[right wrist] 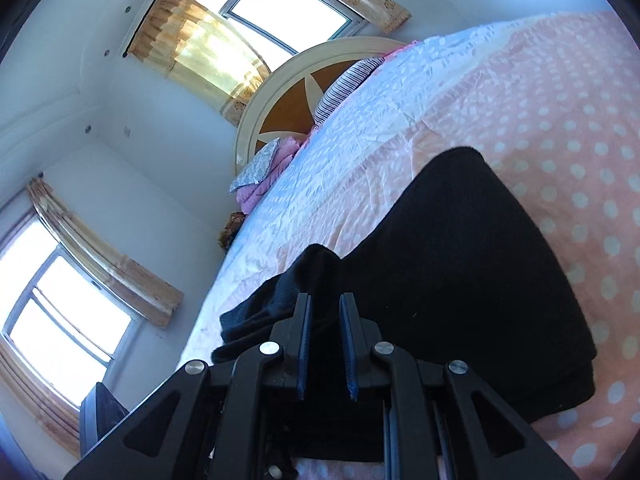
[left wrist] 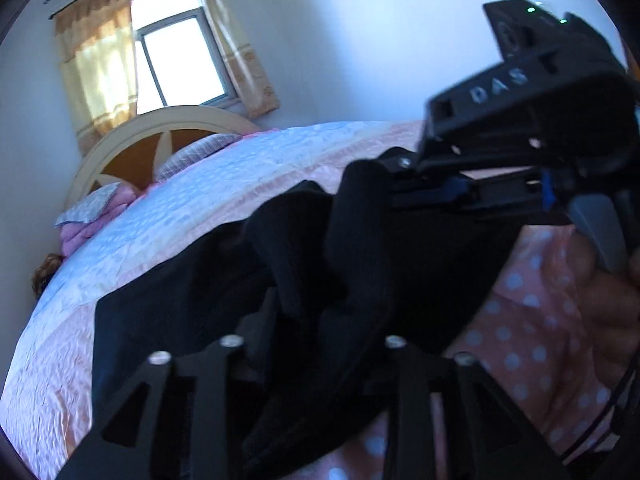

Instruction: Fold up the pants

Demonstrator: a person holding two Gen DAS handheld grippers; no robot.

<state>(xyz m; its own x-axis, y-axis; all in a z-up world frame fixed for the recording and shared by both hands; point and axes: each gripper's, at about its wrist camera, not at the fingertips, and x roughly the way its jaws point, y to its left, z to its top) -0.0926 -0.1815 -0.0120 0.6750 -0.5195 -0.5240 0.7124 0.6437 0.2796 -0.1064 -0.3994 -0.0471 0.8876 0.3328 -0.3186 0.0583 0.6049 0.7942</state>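
While we held both tools over the bed (right wrist: 520, 92):
Pants: black pants (right wrist: 460, 264) lay bunched on the dotted pink bedspread.
Right gripper (left wrist: 362, 184): its fingers were clamped on a raised fold of the pants.
Left gripper (left wrist: 316, 364): pants lay between its arms; we couldn't tell whether its fingers gripped.

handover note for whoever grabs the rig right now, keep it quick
Left gripper: fingertips buried under black cloth, grip unclear.
Right gripper: shut on a raised bunch of the pants.
The pants are on the pink dotted bed, one part lying flat, the near part lifted and rumpled.
Done: partly folded, it seems.
Left: lay the bunch over, smooth, release.
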